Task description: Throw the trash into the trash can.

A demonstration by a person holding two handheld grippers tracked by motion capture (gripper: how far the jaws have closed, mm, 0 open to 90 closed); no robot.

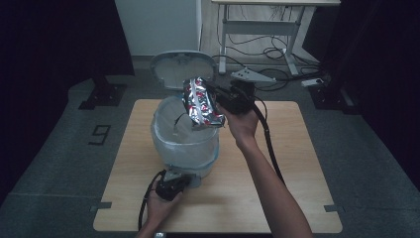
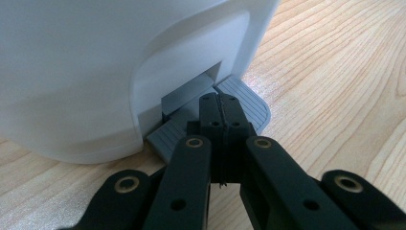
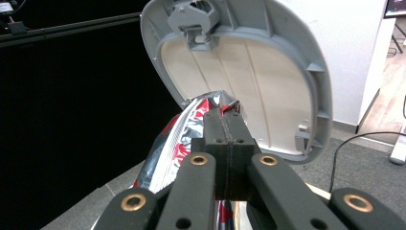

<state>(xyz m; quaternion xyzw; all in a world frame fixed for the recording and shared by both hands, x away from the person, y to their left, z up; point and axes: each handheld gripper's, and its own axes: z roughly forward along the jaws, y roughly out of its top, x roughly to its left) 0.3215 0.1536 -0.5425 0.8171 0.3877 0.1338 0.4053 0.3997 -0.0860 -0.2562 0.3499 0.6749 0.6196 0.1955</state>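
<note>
A white pedal bin (image 1: 184, 144) with a clear liner stands on the wooden table (image 1: 287, 188), its grey lid (image 1: 182, 67) raised. My right gripper (image 1: 218, 96) is shut on a silver and red foil packet (image 1: 201, 102), held over the bin's open mouth. In the right gripper view the packet (image 3: 179, 139) hangs below the shut jaws, with the lid's underside (image 3: 249, 72) just behind. My left gripper (image 1: 174, 184) is shut, with its tips pressed down on the grey foot pedal (image 2: 244, 103) at the bin's base (image 2: 95, 96).
A white desk frame (image 1: 262, 29) with loose cables on the floor stands behind the table. A white cabinet (image 1: 158, 25) is at the back. Black stands (image 1: 101, 91) flank the table. Bare tabletop lies to the right of the bin.
</note>
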